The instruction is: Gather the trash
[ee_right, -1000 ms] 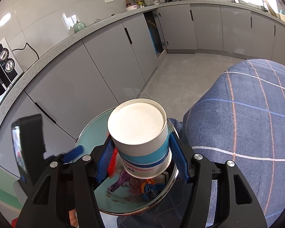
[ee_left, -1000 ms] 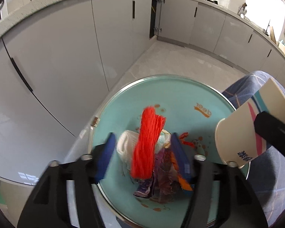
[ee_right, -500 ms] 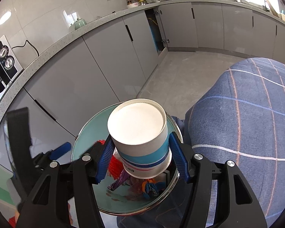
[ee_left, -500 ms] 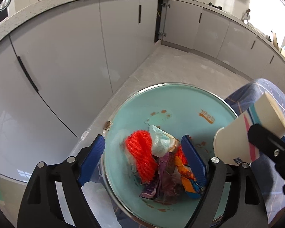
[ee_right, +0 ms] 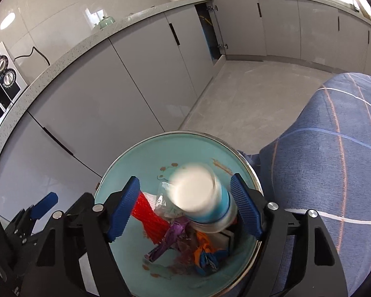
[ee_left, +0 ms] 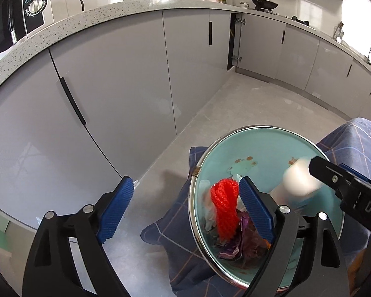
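Paper cup (ee_right: 197, 193), motion-blurred, hides trash in bin (ee_right: 126, 173); both grippers' fingers spread, empty.

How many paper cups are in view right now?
1. The paper cup is blurred, between the open fingers of the right hand-held gripper, over the trash bin. Others could be hidden under the trash.

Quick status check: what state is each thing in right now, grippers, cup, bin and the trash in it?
left gripper: open, empty, off to the bin's left.
right gripper: open, over the bin.
paper cup: blurred, clear of both pads, apparently dropping.
bin: open-topped, partly filled.
red mesh: lying inside.
purple wrapper: crumpled inside.
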Demonstrator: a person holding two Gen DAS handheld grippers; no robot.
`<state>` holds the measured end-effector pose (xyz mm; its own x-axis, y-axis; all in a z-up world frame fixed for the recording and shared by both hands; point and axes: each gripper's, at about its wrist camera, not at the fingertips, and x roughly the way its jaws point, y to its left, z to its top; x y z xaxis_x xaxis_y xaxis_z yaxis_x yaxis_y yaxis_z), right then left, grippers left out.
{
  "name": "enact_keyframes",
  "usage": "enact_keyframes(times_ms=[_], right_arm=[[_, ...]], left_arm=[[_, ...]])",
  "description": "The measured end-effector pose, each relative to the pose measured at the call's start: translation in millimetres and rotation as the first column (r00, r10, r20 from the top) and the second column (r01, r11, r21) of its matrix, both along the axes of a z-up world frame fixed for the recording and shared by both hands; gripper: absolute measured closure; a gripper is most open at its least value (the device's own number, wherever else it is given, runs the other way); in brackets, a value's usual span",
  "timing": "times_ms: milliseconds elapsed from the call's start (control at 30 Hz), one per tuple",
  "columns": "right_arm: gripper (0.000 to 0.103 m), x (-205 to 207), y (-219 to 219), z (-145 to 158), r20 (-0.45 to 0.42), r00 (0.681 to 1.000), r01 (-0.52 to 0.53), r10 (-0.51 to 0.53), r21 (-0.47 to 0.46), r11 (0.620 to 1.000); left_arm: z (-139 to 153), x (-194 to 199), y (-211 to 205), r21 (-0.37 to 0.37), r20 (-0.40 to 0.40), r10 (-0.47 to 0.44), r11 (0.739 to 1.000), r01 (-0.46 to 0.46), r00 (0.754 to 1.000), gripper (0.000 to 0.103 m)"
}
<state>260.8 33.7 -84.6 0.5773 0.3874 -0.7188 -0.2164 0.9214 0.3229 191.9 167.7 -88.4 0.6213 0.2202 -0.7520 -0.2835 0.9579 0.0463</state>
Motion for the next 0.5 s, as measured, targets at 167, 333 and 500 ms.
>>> enact_keyframes(times_ms=[167,333,500], right_arm=[[0.028,-11,-8,5,0.028,0.999,0.017,-0.017,0.003,1.000],[0.028,-35,-16,21,0.093,0.995,0.029,-0.027,-0.014,0.999],[0.023,-57,-21,28,0.120,0.992,0.041,-0.035,-0.046,0.998]], left_arm=[[0,-4,-2,-0.006,0.003,-0.009,1.000,0.009,1.000,0.017],[-1,-11,-11,-0.011,0.000,-0.037,0.999,0.037,0.999,0.017],[-8,-22,-22,-0.025,-0.023,-0.050,0.998,0.050,0.998,0.017]])
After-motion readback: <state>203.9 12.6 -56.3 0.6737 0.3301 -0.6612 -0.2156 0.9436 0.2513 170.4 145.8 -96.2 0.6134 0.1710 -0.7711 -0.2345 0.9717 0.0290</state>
